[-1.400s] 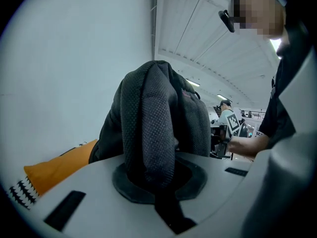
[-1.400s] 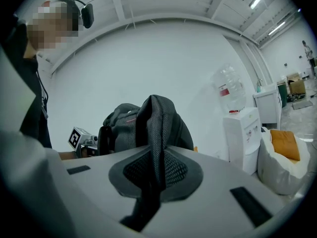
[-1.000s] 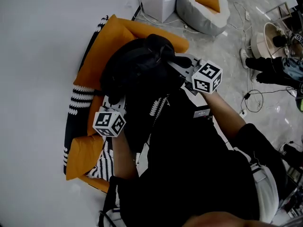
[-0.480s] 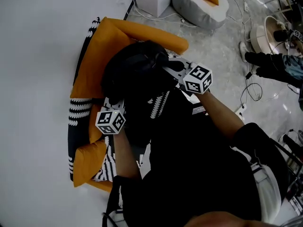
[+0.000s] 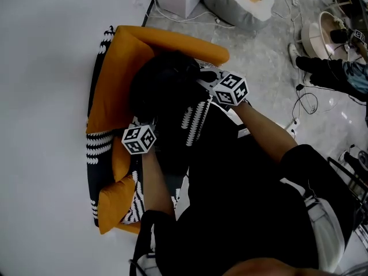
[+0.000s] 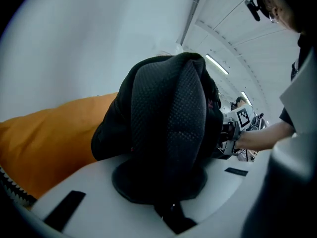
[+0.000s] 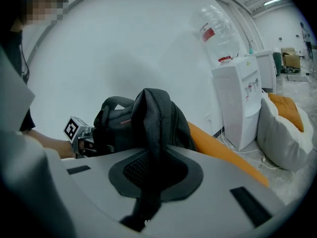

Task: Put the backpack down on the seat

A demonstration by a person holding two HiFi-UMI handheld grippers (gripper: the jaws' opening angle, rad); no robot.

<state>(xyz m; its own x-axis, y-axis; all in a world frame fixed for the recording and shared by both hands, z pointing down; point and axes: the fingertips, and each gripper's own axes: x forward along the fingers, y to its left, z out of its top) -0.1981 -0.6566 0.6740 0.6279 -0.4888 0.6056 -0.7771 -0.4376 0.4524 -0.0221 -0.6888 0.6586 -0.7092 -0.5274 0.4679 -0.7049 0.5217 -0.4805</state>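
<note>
A black backpack (image 5: 167, 91) hangs over the orange seat (image 5: 115, 79), close to its backrest. My left gripper (image 5: 141, 124) is at the bag's near left side and my right gripper (image 5: 206, 80) at its right side. In the left gripper view a black mesh shoulder strap (image 6: 168, 133) runs down between the shut jaws of the left gripper (image 6: 168, 192). In the right gripper view another mesh strap (image 7: 151, 128) is pinched in the right gripper (image 7: 148, 187). The bag's body (image 7: 119, 123) bulges behind it. Whether the bag's underside touches the seat is hidden.
The seat has black-and-white striped sides (image 5: 98, 145) and a loose orange cushion (image 5: 112, 203). A white water dispenser (image 7: 237, 98) and a grey beanbag with an orange cushion (image 7: 285, 128) stand beyond it. Cables (image 5: 305, 105) lie on the floor at right. A white wall (image 5: 40, 96) runs along the left.
Both grippers have carried the backpack a little further over the seat toward the backrest. The right gripper has shifted left, closer to the left one. Both grips are unchanged.
</note>
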